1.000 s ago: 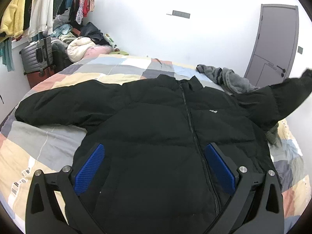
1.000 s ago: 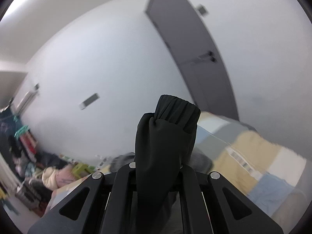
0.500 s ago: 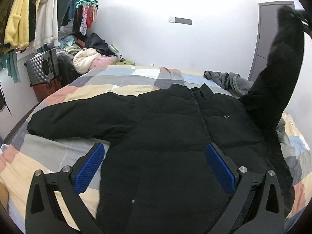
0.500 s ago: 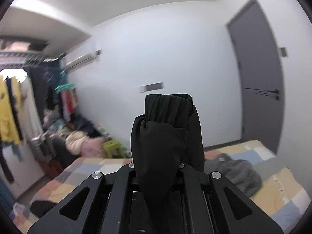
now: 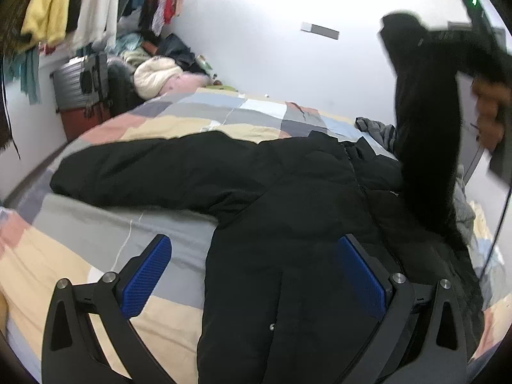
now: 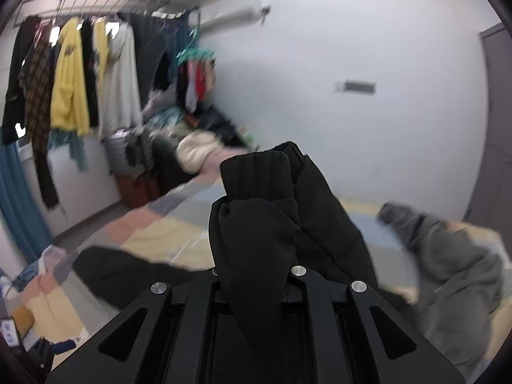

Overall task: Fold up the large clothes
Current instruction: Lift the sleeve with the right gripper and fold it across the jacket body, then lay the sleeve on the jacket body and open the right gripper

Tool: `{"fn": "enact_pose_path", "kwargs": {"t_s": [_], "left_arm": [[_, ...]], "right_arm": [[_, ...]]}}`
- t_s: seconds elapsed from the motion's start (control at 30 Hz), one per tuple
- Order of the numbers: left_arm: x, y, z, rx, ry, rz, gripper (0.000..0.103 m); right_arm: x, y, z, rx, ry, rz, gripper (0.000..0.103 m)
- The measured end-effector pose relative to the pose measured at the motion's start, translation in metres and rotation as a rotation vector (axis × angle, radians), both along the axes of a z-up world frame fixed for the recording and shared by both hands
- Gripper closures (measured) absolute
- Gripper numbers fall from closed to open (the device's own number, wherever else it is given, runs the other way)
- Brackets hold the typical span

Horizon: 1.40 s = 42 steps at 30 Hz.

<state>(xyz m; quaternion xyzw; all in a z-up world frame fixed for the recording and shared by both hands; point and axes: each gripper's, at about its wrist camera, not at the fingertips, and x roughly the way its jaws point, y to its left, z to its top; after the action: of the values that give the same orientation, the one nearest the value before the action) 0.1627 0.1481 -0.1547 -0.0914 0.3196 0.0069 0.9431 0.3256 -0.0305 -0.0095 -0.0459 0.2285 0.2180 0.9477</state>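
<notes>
Right gripper [image 6: 256, 275] was clamped tight on the sleeve cuff [image 6: 256, 179], lifted high, likely to fold it across the black jacket [image 5: 288, 198]. Left gripper [image 5: 252, 275] gaped wide, empty; jacket's body lay flat on the patchwork bed [image 5: 80, 256], between and ahead of its jaws.

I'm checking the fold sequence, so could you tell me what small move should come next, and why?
Probably carry the right gripper, shut on the raised sleeve, across and down onto the black jacket chest; the body lies flat on the bed, and the left gripper hovers open.
</notes>
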Motion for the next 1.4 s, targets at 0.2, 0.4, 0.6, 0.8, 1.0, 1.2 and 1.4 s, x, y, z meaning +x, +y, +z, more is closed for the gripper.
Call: {"fn": "enact_pose_path", "kwargs": {"t_s": [0.2,0.4,0.6,0.8,1.0,1.2,1.4], "left_arm": [[0.005,0.024,-0.019,-0.086,0.039,0.015,0.000],[0.012,0.037,-0.034,-0.124,0.065,0.053,0.000],[0.023,0.036,-0.048,-0.128,0.096,0.042,0.000],[0.030,0.027,-0.053,-0.111,0.106,0.024,0.000],[0.028,0.021,-0.050,-0.120,0.099,0.007,0.000],[0.022,0.012,-0.042,-0.088,0.075,0.001,0.000],[0.014,-0.004,-0.033,-0.075,0.042,-0.030,0.000]], "right_arm": [[0.018,0.052,-0.087,-0.026,0.125,0.092,0.094],[0.036,0.073,-0.157,-0.022,0.258,0.133,0.094],[0.046,0.083,-0.206,-0.086,0.338,0.153,0.094],[0.047,0.080,-0.197,-0.076,0.344,0.165,0.089],[0.032,0.074,-0.166,-0.050,0.324,0.235,0.027],[0.006,0.038,-0.108,-0.004,0.210,0.210,0.025],[-0.016,-0.026,-0.063,0.001,0.101,0.118,0.025]]}}
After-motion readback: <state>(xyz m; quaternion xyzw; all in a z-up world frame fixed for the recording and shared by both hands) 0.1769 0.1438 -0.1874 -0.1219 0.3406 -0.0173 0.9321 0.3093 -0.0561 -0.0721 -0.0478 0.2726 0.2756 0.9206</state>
